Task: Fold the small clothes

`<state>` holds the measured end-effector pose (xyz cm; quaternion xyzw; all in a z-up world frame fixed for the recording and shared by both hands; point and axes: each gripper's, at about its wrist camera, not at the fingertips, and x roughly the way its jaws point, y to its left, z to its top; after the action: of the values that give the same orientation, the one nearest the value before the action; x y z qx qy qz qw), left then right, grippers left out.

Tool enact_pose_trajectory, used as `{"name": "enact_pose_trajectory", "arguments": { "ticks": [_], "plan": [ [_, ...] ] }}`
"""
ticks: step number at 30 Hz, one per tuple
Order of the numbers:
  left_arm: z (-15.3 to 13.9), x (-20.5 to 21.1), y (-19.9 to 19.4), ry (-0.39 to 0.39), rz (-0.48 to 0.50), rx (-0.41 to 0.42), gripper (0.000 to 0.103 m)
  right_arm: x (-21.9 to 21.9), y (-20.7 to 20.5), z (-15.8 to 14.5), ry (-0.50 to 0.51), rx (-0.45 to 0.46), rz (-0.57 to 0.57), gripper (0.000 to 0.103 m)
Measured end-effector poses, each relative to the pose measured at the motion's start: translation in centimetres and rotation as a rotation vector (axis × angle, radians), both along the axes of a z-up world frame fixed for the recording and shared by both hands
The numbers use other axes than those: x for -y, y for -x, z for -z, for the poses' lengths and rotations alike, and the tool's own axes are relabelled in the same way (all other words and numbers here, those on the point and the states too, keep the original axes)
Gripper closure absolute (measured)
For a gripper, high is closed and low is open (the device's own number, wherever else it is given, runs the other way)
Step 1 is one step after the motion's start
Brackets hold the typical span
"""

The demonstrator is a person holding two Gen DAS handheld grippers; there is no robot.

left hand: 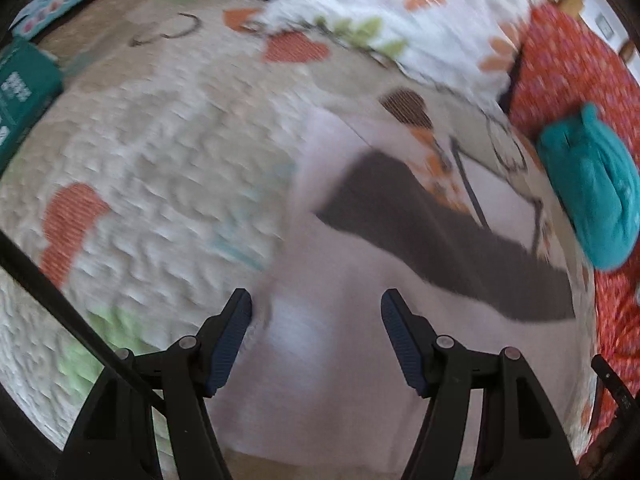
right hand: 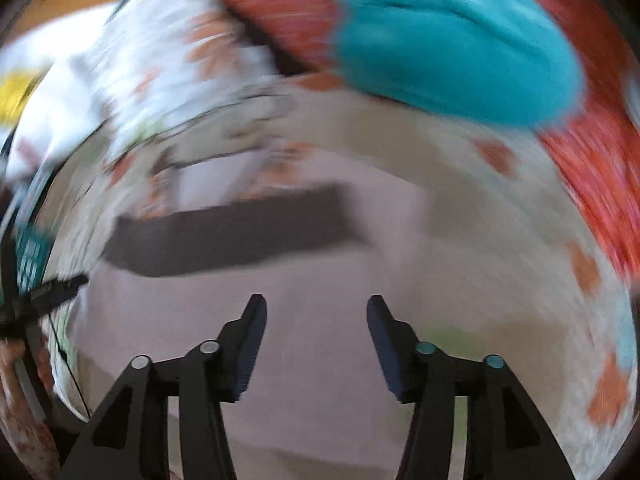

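A pale pink garment (left hand: 340, 360) with a dark brown-grey band (left hand: 432, 224) lies flat on a patterned bedspread. My left gripper (left hand: 316, 308) is open, hovering over the garment's near left part, and holds nothing. In the right wrist view the same pink garment (right hand: 320, 320) and its dark band (right hand: 236, 232) lie ahead. My right gripper (right hand: 316, 312) is open and empty above the pink cloth. Both views are blurred by motion.
A teal folded cloth (left hand: 592, 192) (right hand: 452, 48) lies on a red patterned pillow (left hand: 568, 68) (right hand: 600, 168) at the right. Teal boxes (left hand: 24, 96) sit at the far left edge. A white floral blanket (left hand: 400, 12) lies at the back on the bedspread (left hand: 160, 152).
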<state>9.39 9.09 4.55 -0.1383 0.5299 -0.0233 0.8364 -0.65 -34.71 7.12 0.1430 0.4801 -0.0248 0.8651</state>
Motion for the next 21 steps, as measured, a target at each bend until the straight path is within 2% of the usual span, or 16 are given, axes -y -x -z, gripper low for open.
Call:
{"name": "enact_pose_trajectory", "arguments": {
  "ticks": [3, 7, 10, 13, 15, 16, 17, 18, 21],
  "plan": [
    [0.1, 1.5, 0.4, -0.050, 0.023, 0.009, 0.036, 3.7, 2.6, 2.0, -0.085, -0.028, 0.098, 0.045],
    [0.6, 2.4, 0.6, -0.088, 0.030, 0.009, 0.034, 4.0, 3.8, 4.0, -0.171, -0.022, 0.098, 0.045],
    [0.8, 2.1, 0.1, -0.074, 0.023, -0.002, 0.034, 2.8, 3.2, 5.1, -0.237, 0.003, 0.069, 0.044],
    [0.2, 1.1, 0.1, -0.018, 0.007, -0.004, 0.034, 1.4, 1.8, 5.7, -0.237, 0.048, 0.071, 0.043],
    [-0.3, 0.4, 0.1, 0.009, -0.006, 0.002, 0.034, 0.4, 0.9, 5.9, -0.226, 0.065, 0.079, 0.050],
    [-0.5, -0.1, 0.1, 0.017, -0.014, 0.009, 0.034, -0.1, 0.7, 6.0, -0.219, 0.068, 0.081, 0.069],
    [-0.9, -0.7, 0.1, 0.022, -0.026, 0.019, 0.034, -0.6, 0.4, 6.0, -0.230, 0.062, 0.073, 0.082],
    [-1.3, -1.5, 0.3, 0.028, -0.042, 0.030, 0.034, -1.1, 0.1, 5.9, -0.250, 0.056, 0.073, 0.082],
    [-2.2, -4.5, 0.7, 0.039, -0.101, 0.052, 0.034, -2.0, -0.2, 4.3, -0.214, 0.058, 0.093, 0.084]
  ]
}}
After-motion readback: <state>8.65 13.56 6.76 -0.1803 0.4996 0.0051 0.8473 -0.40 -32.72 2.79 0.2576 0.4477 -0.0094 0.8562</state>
